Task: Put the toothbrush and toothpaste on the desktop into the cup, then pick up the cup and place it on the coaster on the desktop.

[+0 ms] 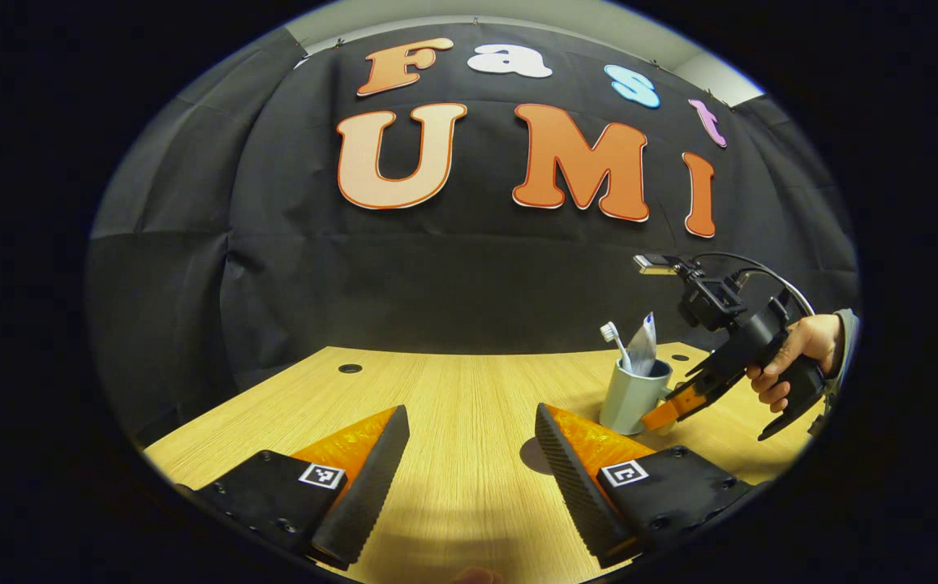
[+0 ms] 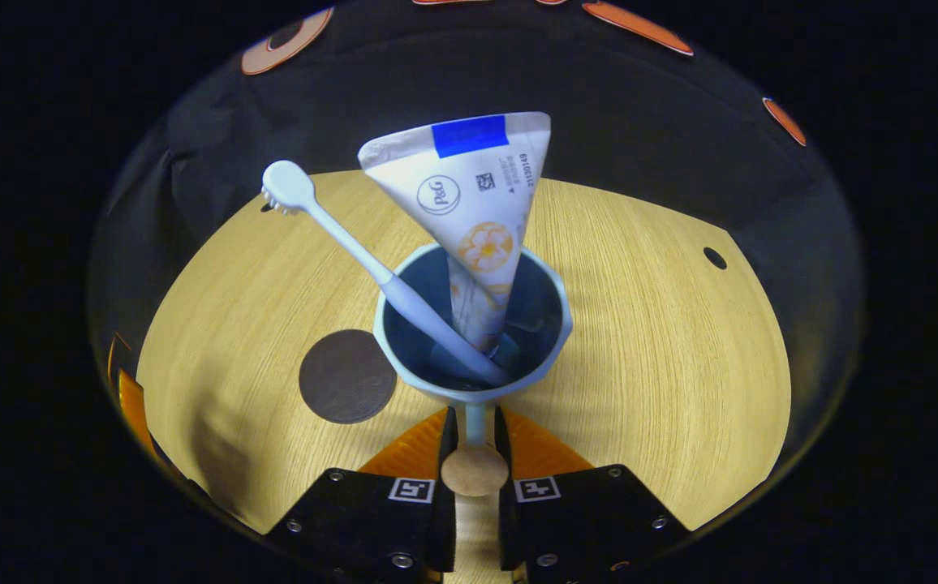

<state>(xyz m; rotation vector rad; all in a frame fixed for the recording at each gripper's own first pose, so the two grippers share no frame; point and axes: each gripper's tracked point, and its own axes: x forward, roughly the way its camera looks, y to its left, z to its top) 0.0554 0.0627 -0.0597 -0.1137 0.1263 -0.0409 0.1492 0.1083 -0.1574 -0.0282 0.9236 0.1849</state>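
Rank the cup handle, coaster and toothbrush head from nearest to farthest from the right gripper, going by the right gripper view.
1. Cup handle: clamped between the right gripper fingers.
2. Coaster: on the desk, left of the cup.
3. Toothbrush head: leaning up and left, beyond the cup.

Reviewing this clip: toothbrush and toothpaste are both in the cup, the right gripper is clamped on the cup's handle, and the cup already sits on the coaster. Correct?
Not quite. The toothbrush and toothpaste are in the cup, and the right gripper is shut on its handle, but the cup is not on the coaster. The right gripper view shows the coaster bare, beside the cup.
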